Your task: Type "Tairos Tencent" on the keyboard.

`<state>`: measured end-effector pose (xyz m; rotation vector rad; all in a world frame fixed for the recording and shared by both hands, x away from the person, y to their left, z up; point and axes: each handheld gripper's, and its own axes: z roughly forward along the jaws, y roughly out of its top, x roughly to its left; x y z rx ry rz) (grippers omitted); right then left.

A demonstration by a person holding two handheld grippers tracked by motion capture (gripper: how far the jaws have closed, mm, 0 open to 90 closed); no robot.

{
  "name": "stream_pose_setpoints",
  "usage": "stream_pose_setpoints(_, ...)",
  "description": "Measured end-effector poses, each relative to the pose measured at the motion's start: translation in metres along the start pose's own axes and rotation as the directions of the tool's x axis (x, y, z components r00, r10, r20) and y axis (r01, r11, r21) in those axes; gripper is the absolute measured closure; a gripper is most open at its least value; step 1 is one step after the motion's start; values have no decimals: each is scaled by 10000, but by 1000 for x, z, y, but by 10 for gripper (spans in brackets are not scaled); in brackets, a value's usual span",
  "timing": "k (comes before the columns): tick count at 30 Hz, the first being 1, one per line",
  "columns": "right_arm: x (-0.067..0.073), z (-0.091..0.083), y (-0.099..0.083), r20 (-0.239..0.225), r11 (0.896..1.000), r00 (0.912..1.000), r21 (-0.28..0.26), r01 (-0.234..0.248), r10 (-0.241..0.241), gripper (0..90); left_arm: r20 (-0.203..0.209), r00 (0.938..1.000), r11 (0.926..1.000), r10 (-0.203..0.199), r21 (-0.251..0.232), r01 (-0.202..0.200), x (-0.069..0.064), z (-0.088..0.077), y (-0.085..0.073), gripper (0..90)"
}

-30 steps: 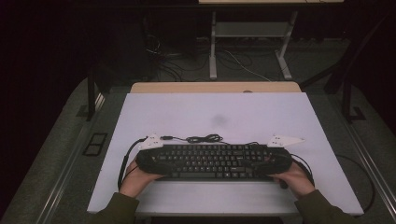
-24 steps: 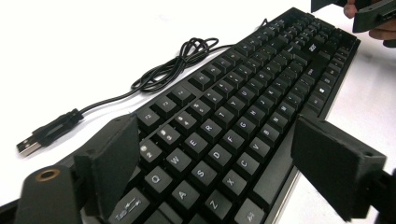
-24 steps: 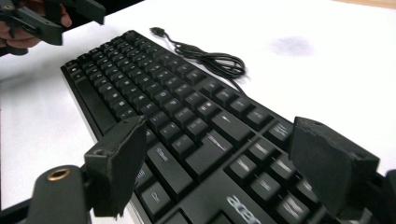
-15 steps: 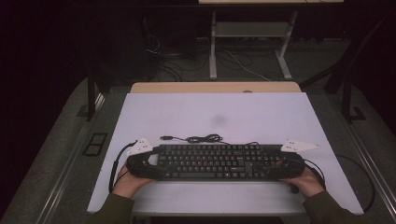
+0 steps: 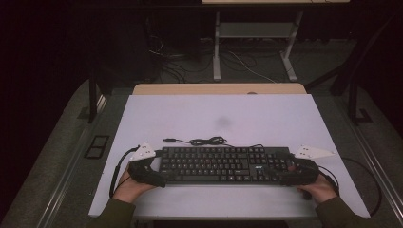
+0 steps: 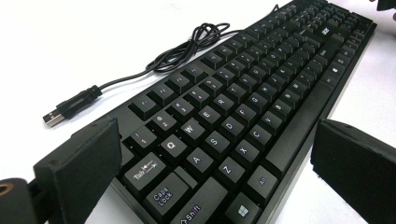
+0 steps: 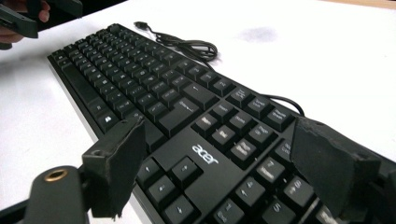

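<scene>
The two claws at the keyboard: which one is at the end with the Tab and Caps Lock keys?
The left claw. Its open jaws straddle the keyboard end bearing Tab and Caps Lock; the right claw straddles the arrow-key end by the acer logo.

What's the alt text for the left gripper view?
A black keyboard lies on a white table, its left end between the open jaws of the left gripper, which have just been opening. Its loosely bundled black cable ends in a USB plug lying beside the keyboard.
</scene>
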<state>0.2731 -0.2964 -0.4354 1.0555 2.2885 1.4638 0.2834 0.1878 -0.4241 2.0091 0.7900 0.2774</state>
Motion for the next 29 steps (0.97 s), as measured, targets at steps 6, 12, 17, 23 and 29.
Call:
stream_pose_setpoints(6,1,-2,-4,30,9999,9999,111,103,-103,179,-55,10000,10000,-79,25,79,1,1,-1,0)
stream_pose_setpoints(12,1,-2,-6,122,9991,9995,309,301,-304,179,-55,10000,9999,-60,96,60,1,1,-1,0)
stream_pose_setpoints(17,2,-1,-6,105,9988,9993,346,352,-356,177,-12,10000,9999,-43,152,43,1,2,-2,0)
stream_pose_setpoints(23,2,-1,-6,61,9987,9993,347,374,-376,177,17,10000,9997,-30,223,29,1,3,-3,0)
stream_pose_setpoints(29,3,-1,-5,32,9989,9994,321,349,-350,173,27,10000,9998,-43,204,43,1,4,-2,0)
